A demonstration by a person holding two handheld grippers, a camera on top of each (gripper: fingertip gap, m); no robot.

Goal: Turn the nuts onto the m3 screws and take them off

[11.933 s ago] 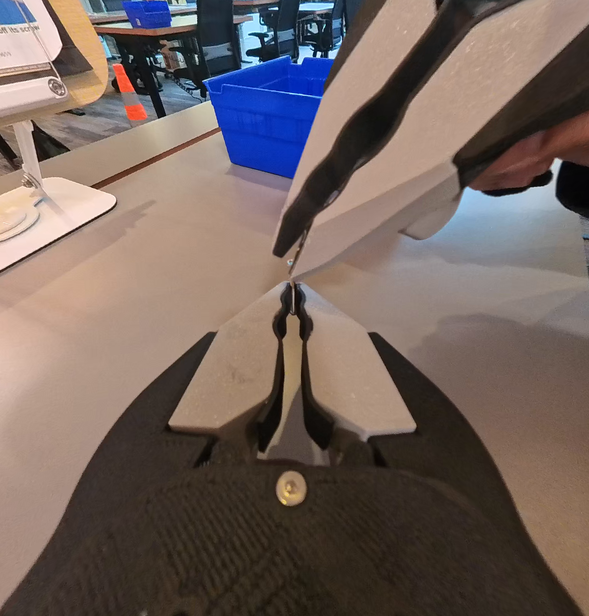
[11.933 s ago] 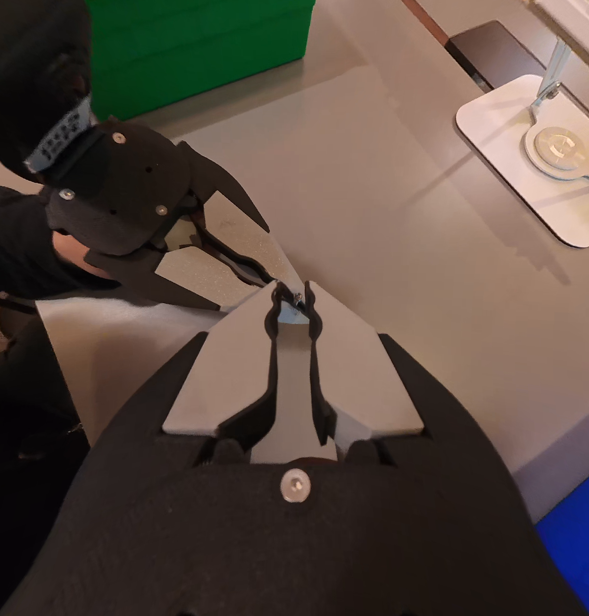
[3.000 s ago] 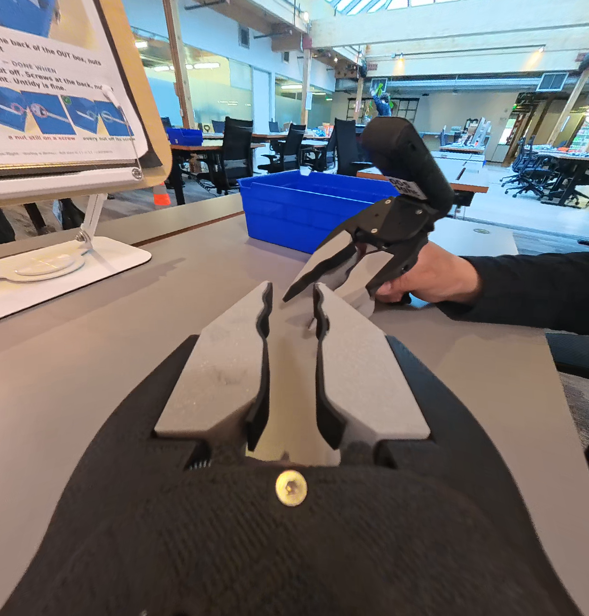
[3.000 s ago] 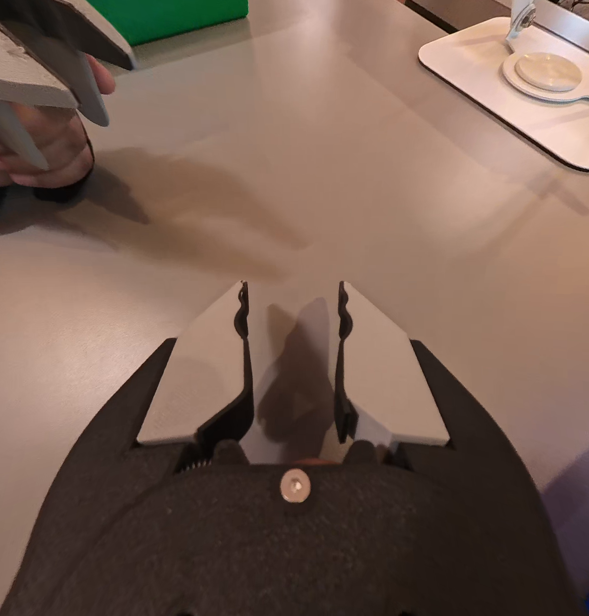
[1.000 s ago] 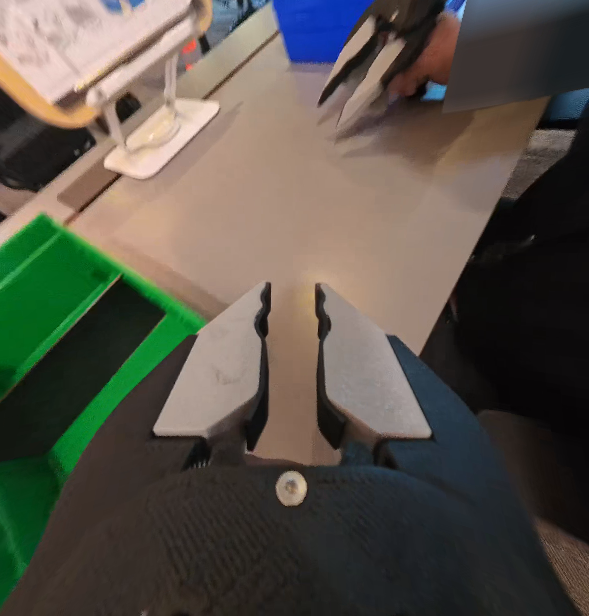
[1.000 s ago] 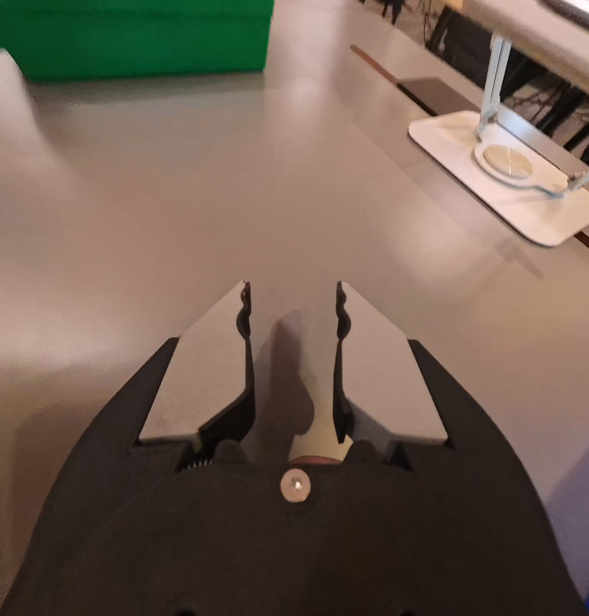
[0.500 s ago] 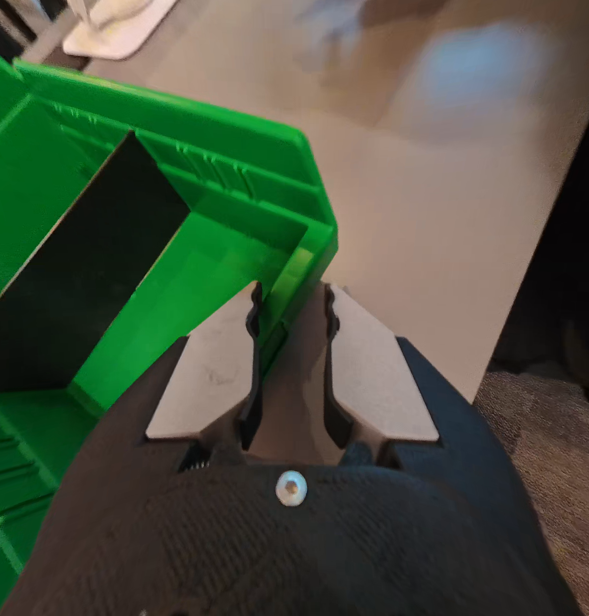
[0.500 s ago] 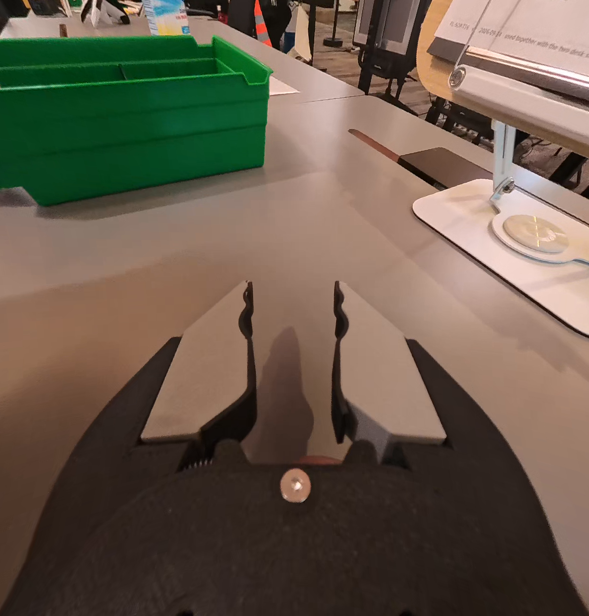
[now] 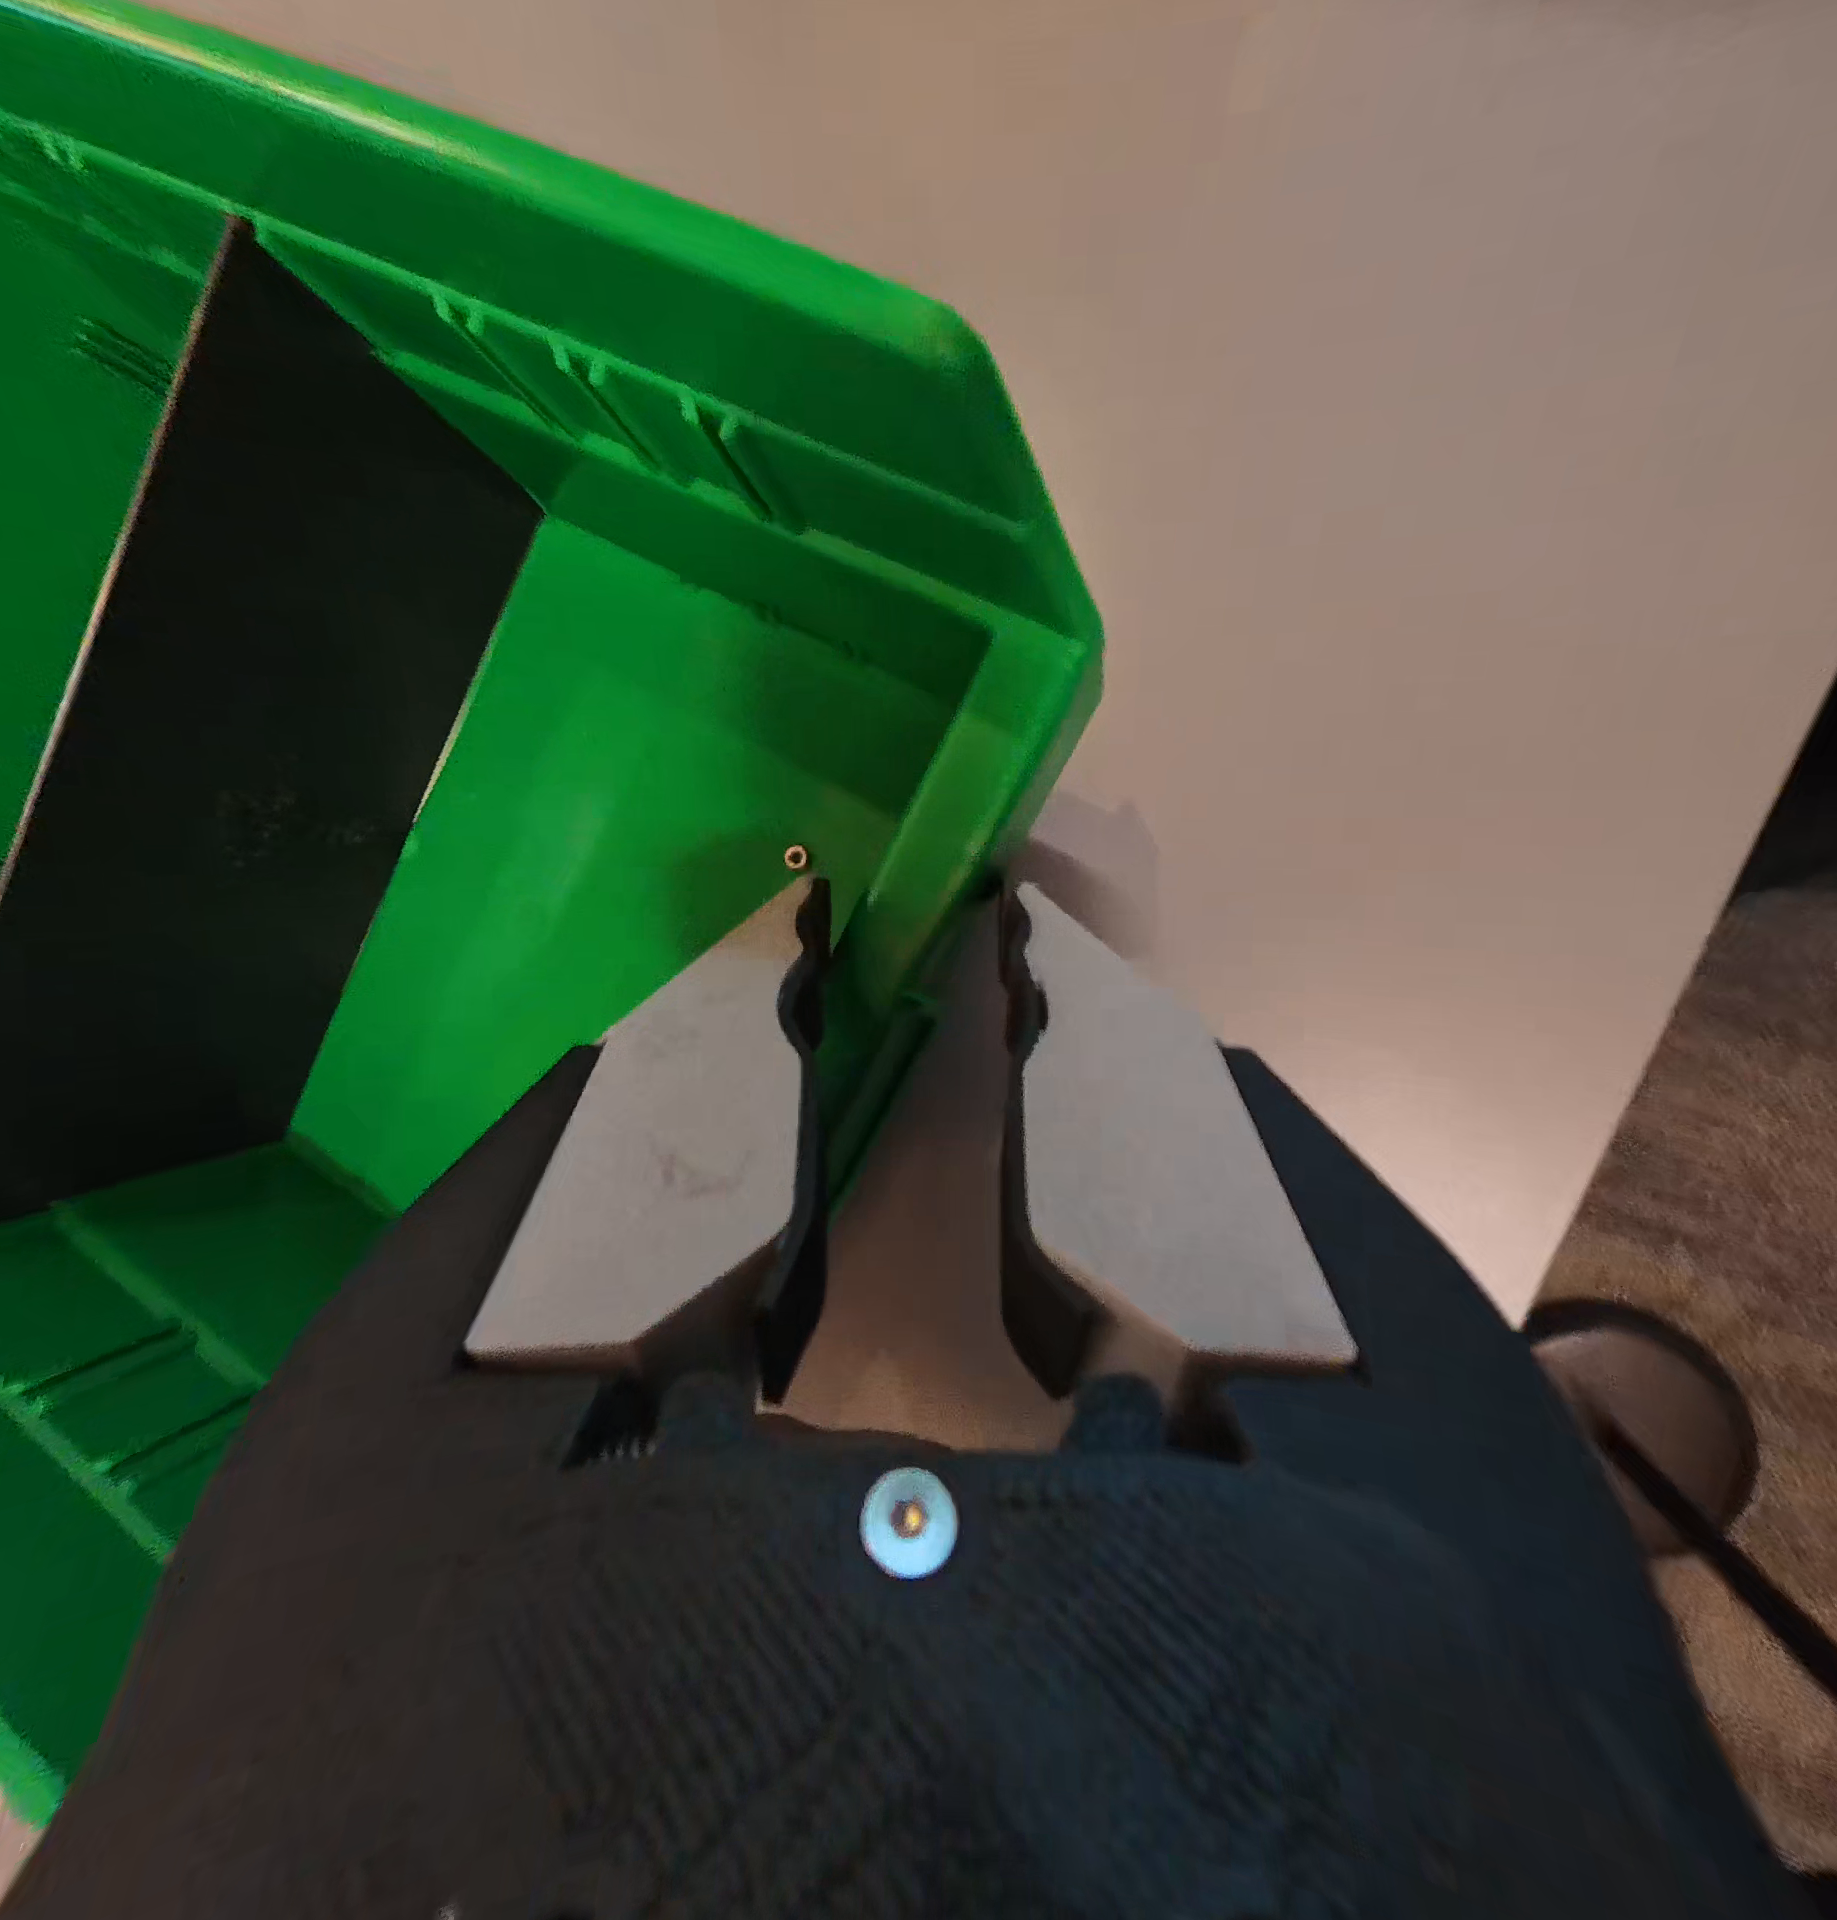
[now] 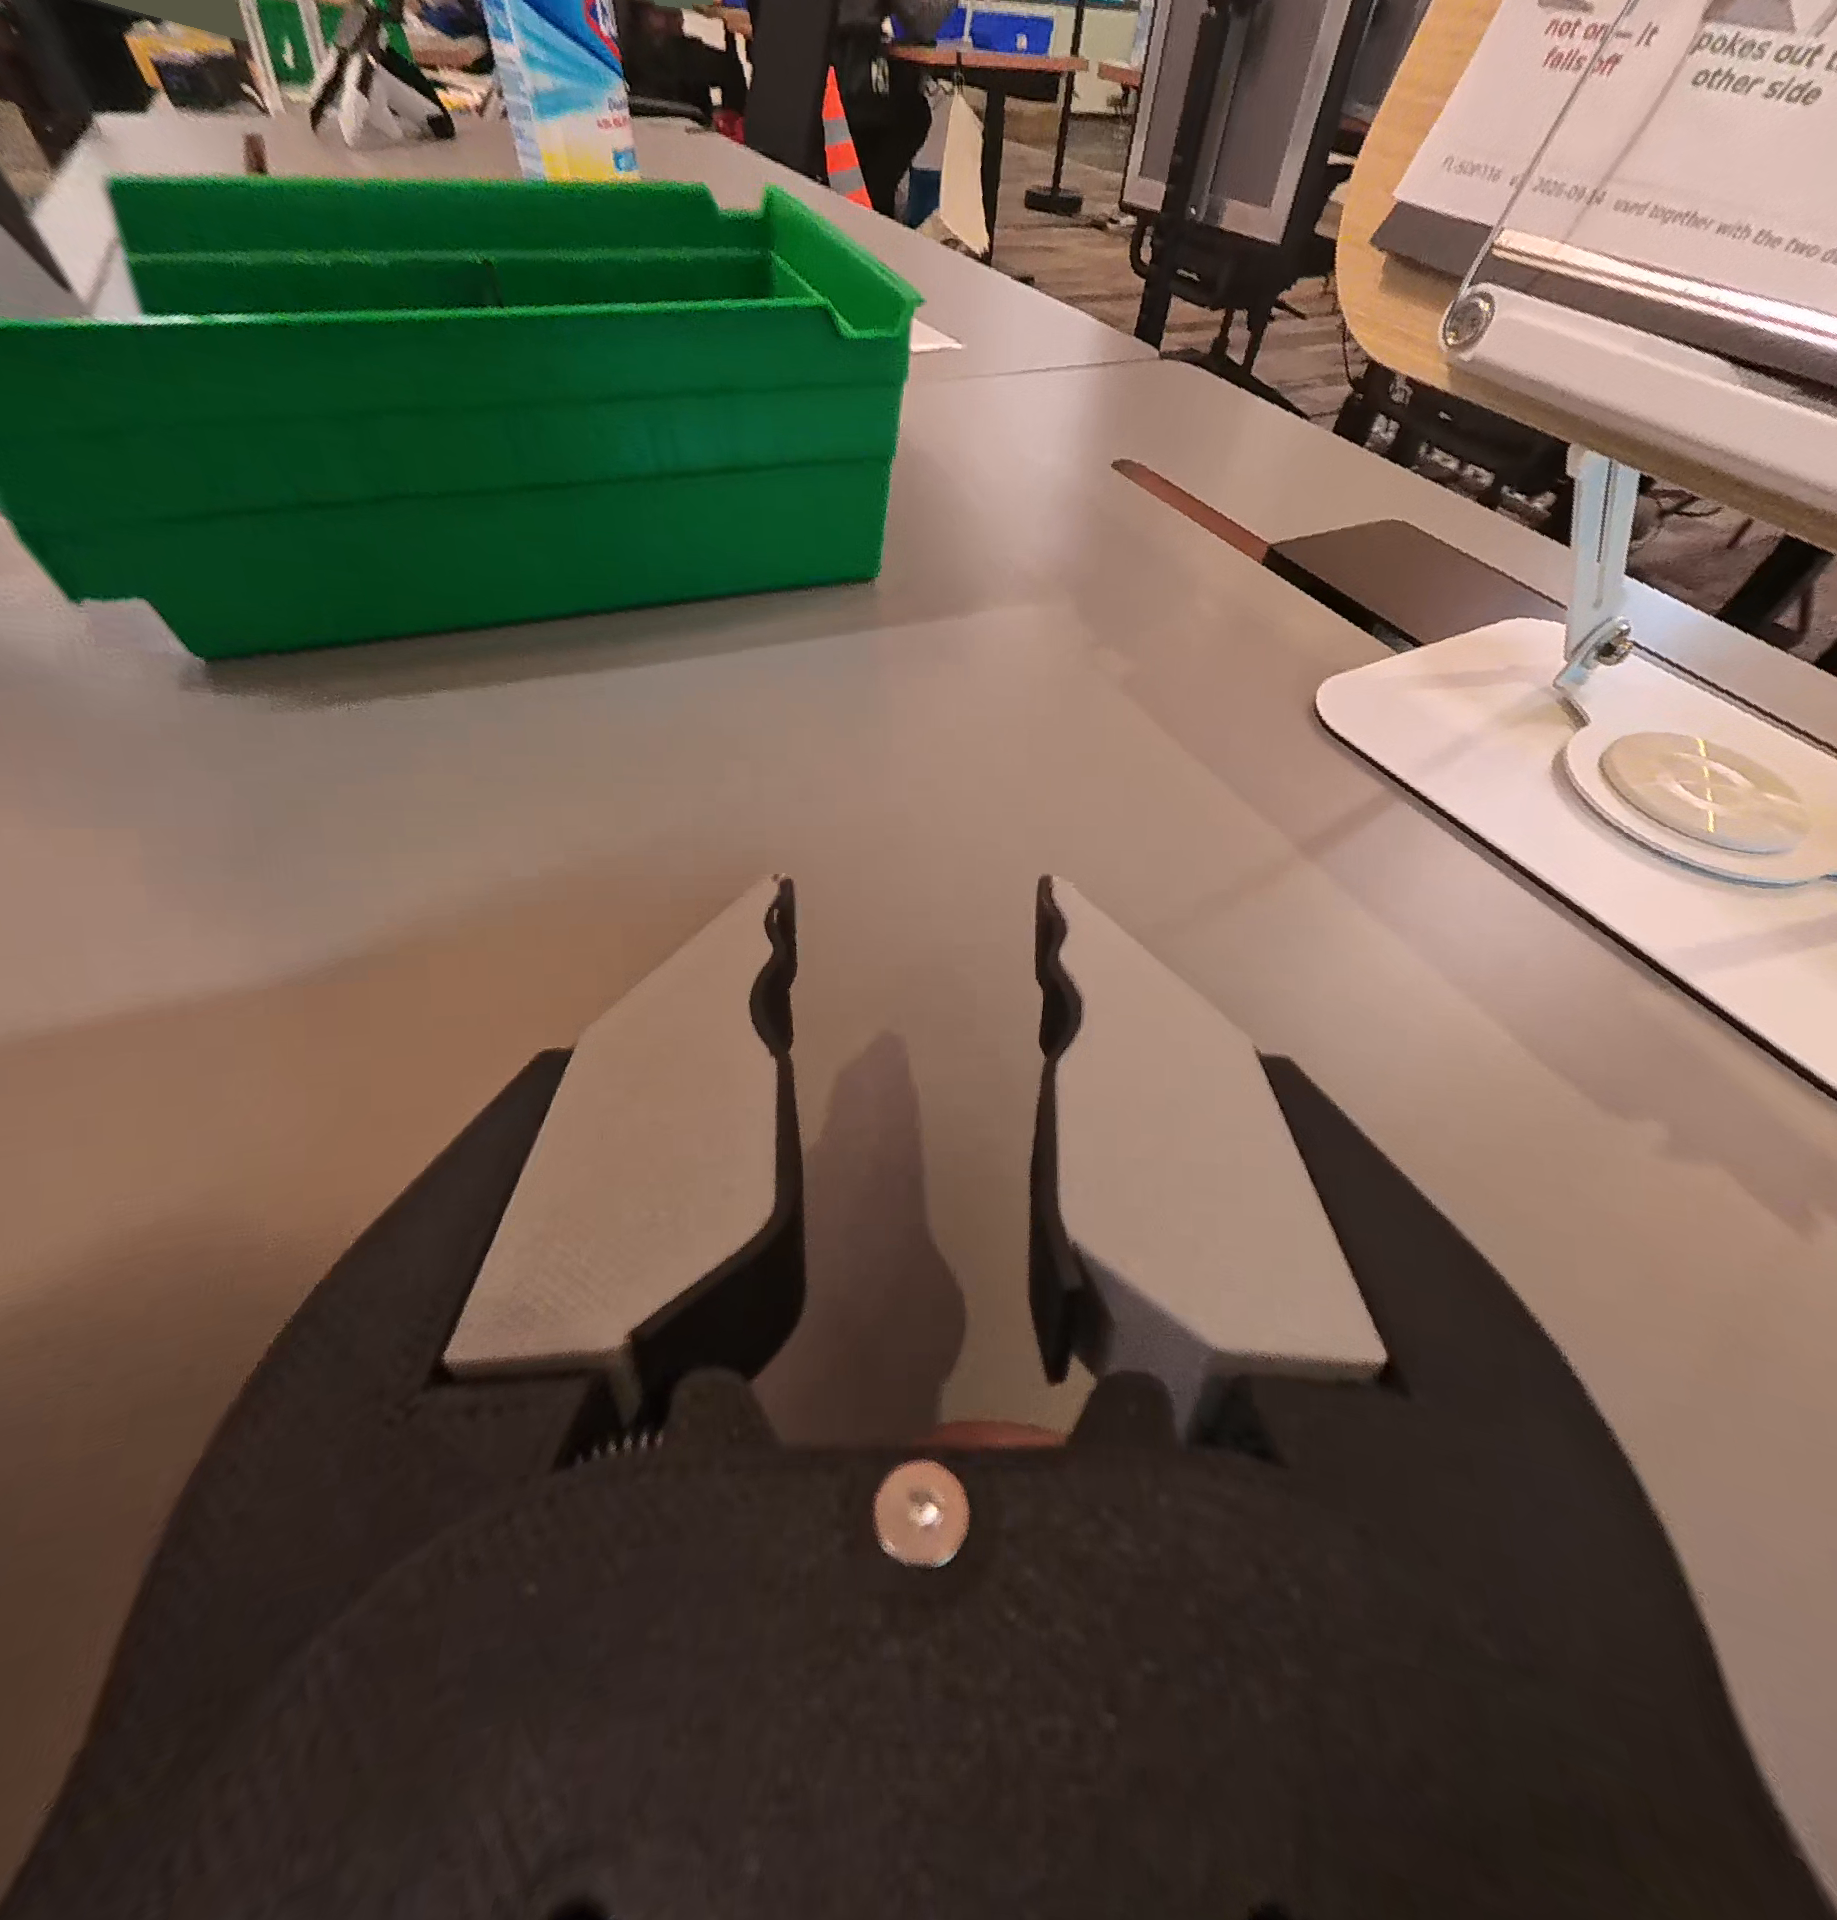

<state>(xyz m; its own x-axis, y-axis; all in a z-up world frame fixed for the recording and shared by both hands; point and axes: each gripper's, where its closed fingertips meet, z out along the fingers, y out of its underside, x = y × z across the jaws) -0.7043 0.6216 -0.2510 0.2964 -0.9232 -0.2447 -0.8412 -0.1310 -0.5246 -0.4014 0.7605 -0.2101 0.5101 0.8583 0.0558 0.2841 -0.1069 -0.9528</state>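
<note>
A green bin (image 9: 706, 343) fills the left of the left wrist view. A small brass nut (image 9: 795, 856) lies on its floor near the corner. No screw shows. My left gripper (image 9: 909, 894) is open and empty and straddles the bin's near corner wall: one fingertip is inside just below the nut, the other outside. A black divider (image 9: 249, 727) splits the bin. In the right wrist view the same bin (image 10: 478, 499) stands at the far left of the grey table (image 10: 893, 748). My right gripper (image 10: 909, 894) is open and empty low over the bare table.
A document stand with a white base (image 10: 1516, 748) stands at the right of the right wrist view. The table edge (image 9: 1662, 935) runs down the right of the left wrist view, with carpet and a chair base (image 9: 1641, 1455) below. Other desks stand behind. Across from one pair of fingers to the other is roughly 35 cm.
My left gripper has swung from over the open table to the green bin and moved closer to its corner. The right gripper has tilted up and stayed open.
</note>
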